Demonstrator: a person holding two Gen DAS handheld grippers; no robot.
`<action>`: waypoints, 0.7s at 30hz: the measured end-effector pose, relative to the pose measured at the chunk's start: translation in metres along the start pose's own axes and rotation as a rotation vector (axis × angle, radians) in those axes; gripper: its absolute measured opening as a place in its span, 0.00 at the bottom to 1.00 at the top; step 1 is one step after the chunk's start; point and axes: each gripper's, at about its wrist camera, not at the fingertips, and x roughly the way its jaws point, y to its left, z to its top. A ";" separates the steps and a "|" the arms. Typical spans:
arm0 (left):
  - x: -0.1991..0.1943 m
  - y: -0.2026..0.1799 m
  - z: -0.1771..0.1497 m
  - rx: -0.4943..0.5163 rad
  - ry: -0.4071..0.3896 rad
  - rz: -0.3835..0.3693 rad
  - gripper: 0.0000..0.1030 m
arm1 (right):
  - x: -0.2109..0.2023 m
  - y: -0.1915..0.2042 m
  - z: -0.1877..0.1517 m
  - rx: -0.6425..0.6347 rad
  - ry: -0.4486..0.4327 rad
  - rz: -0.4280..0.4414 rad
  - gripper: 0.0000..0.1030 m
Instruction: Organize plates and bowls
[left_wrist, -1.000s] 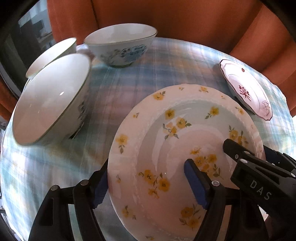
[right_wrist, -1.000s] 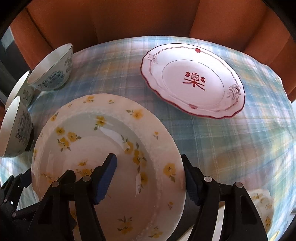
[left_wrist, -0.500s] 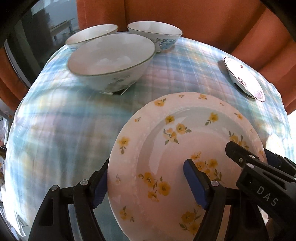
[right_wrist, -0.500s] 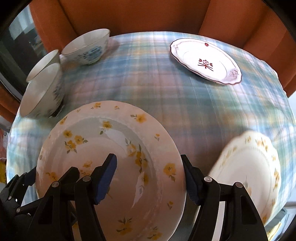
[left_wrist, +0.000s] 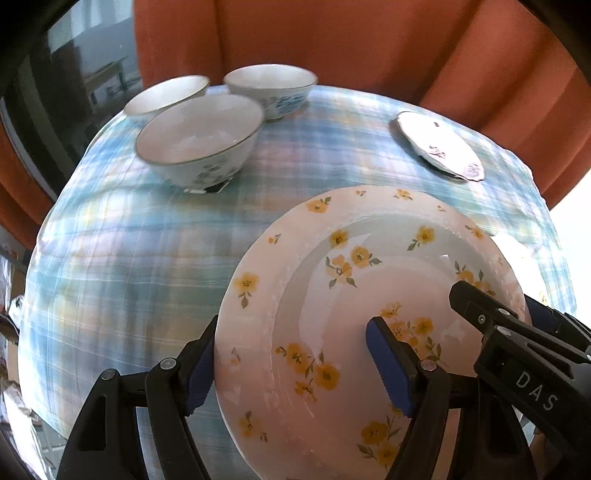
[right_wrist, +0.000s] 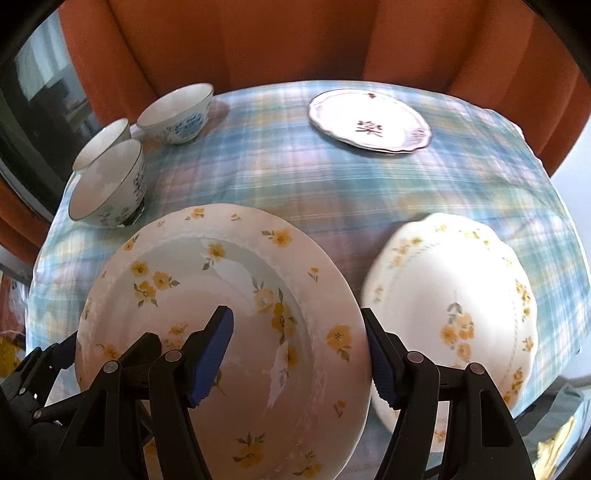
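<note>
Above the blue plaid tablecloth (right_wrist: 332, 177), the yellow-flowered white ceramic plate (right_wrist: 236, 332), clamped at 3 o'clock by the right gripper (right_wrist: 301, 360) and at 9 o'clock by the left gripper (left_wrist: 291, 363), should be kept level and lowered squarely onto the second yellow-flowered plate (right_wrist: 454, 302) at 3 o'clock.

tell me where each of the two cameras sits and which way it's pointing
Left wrist: on the left gripper, looking steeply down along its fingers at the yellow-flowered plate whose left rim they straddle; three bowls beyond; the right gripper shows at lower right.
Right wrist: on the right gripper, looking down over the same plate's right rim, with a second floral plate at right; the left gripper shows at lower left.
Shared: the held plate, bowls, red-patterned plate, plaid tablecloth.
</note>
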 end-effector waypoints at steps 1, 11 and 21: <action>0.000 -0.004 0.002 0.005 -0.003 -0.002 0.74 | -0.002 -0.005 0.000 0.007 -0.006 0.001 0.69; -0.005 -0.072 0.006 0.008 -0.025 -0.006 0.74 | -0.021 -0.077 0.003 0.042 -0.038 0.017 0.69; -0.001 -0.130 0.004 -0.065 -0.067 0.038 0.74 | -0.023 -0.137 0.019 -0.026 -0.052 0.062 0.69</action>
